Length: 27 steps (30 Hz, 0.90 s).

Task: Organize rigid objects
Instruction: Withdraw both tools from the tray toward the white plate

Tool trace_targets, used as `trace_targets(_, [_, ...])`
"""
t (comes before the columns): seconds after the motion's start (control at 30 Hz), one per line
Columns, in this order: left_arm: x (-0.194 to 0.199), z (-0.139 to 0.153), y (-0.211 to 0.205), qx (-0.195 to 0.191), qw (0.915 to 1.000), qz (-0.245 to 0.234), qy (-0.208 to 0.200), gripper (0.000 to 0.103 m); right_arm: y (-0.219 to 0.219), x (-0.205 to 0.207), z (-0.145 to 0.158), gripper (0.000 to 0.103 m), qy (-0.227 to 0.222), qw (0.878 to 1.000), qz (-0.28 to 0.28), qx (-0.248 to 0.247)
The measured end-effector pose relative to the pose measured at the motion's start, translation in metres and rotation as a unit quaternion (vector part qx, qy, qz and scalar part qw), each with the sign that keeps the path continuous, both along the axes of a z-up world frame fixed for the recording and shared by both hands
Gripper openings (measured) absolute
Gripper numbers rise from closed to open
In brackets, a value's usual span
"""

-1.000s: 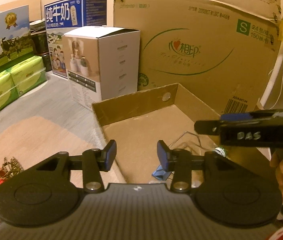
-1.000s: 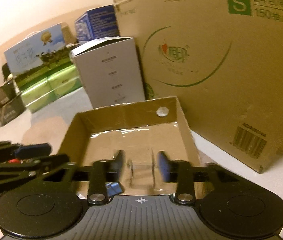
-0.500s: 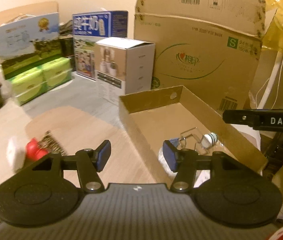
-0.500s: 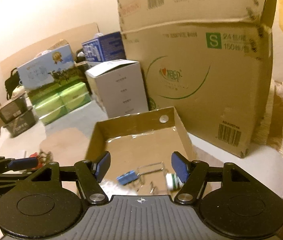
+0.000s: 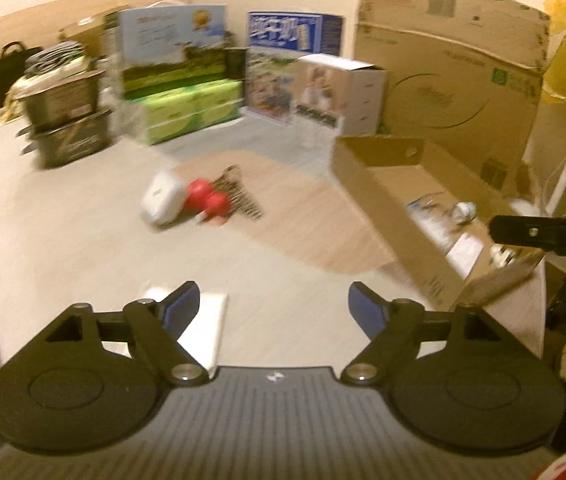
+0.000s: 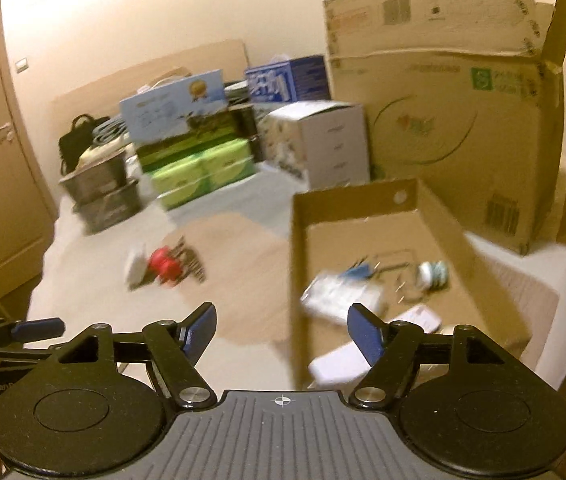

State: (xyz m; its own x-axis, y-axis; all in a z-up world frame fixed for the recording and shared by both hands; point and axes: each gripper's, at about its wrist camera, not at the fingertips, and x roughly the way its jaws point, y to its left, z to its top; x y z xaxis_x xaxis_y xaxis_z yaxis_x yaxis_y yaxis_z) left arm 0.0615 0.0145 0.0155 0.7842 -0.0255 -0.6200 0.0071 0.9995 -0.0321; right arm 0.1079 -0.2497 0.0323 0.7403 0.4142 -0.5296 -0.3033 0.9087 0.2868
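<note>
Both hand-held grippers pulled back from cardboard tray (image 6: 363,204), jaws just opening, empty

Legible txt sparse: "S" on green label of big carton (image 6: 443,128); "Gen" on left gripper (image 6: 39,330); rest blurred.

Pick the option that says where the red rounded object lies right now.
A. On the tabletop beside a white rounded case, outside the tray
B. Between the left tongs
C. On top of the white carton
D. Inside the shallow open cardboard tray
A: the red rounded object lies on the tabletop against the white rounded case, well clear of the shallow cardboard tray.
</note>
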Motion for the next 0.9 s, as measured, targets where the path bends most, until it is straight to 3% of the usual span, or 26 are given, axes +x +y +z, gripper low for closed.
trace_targets(0.4, [-0.041,-0.016,0.050,0.009,0.9980,0.060,0.019,0.086,0.036,-0.033,-0.015,0.076,0.014,0.999,0.038,-0.017])
trace_targets(0.9, [-0.019,-0.043,0.061,0.028,0.9984,0.037,0.033,0.098,0.055,-0.022,-0.030,0.077,0.026,0.998,0.059,-0.026])
